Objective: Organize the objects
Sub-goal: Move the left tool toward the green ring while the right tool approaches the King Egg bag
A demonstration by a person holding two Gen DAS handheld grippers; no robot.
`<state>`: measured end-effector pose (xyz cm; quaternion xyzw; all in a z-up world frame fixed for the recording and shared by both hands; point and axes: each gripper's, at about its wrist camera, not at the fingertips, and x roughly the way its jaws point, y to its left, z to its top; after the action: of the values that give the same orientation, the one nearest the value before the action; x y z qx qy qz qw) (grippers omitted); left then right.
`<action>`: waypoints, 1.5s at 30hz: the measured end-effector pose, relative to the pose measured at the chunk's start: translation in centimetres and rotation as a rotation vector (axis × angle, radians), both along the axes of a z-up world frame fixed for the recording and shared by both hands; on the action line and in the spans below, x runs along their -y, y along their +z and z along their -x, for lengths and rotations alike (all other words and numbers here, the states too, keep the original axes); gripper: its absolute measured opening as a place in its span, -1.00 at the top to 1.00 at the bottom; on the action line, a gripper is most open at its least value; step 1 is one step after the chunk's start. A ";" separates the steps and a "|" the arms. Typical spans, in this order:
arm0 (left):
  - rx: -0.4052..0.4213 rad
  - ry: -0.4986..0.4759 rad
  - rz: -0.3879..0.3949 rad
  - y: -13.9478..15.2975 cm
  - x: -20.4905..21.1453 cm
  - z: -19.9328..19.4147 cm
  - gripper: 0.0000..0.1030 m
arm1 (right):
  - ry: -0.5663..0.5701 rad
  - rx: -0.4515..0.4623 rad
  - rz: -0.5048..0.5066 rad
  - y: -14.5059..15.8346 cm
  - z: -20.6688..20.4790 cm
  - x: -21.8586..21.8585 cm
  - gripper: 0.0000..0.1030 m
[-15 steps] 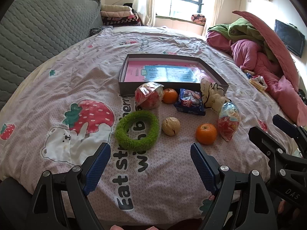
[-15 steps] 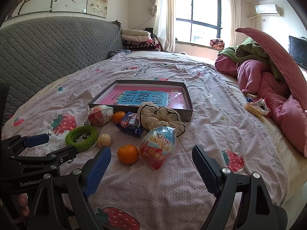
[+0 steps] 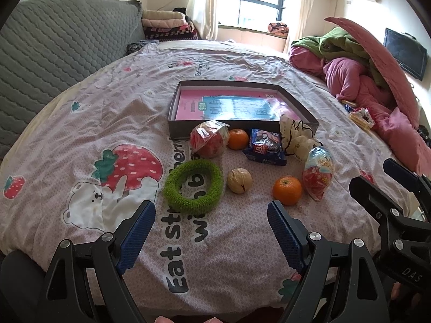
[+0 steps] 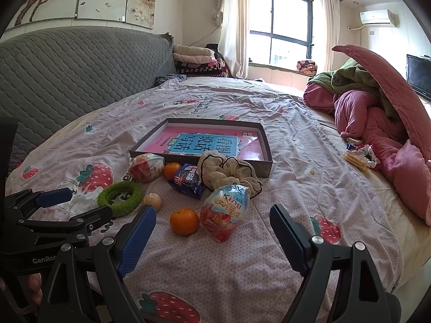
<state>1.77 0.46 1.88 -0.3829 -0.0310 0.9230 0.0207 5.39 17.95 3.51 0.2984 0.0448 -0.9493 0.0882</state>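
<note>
A grey box [image 3: 172,130] [image 4: 265,165] with a pink book in it lies on the bed. In front of it lie a green fuzzy ring [image 3: 193,187] [image 4: 120,195], a walnut [image 3: 239,181] [image 4: 152,201], two oranges [image 3: 287,190] [image 3: 238,139] [image 4: 184,221], a blue snack packet [image 3: 265,146] [image 4: 188,181], a cream scrunchie [image 3: 295,137] [image 4: 229,172] and two wrapped toy eggs [image 3: 317,173] [image 3: 207,138] [image 4: 225,216]. My left gripper [image 3: 211,227] is open and empty, just short of the ring. My right gripper [image 4: 212,232] is open and empty, just short of the near orange and egg.
A grey quilted headboard [image 4: 67,72] runs along the left. Piled pink and green bedding [image 4: 377,113] lies at the right, with small packets [image 4: 358,156] beside it. The bed edge drops off at the right.
Both grippers have drifted very slightly; the objects lie as before. Both stay open.
</note>
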 end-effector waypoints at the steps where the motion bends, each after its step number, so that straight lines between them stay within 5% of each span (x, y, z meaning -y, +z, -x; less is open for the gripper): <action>1: -0.001 0.001 0.001 0.0 0.0 0.0 -0.67 | 0.001 0.000 0.000 0.0 0.0 0.0 -0.67; 45: 0.110 -0.057 -0.023 -3.1 -0.6 0.6 -0.67 | 0.024 0.157 0.086 -4.0 1.5 -1.8 -0.67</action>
<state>1.13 1.01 -1.23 -0.4335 -0.0316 0.8992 0.0499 3.93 19.77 -0.47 0.3672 0.0004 -0.9230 0.1154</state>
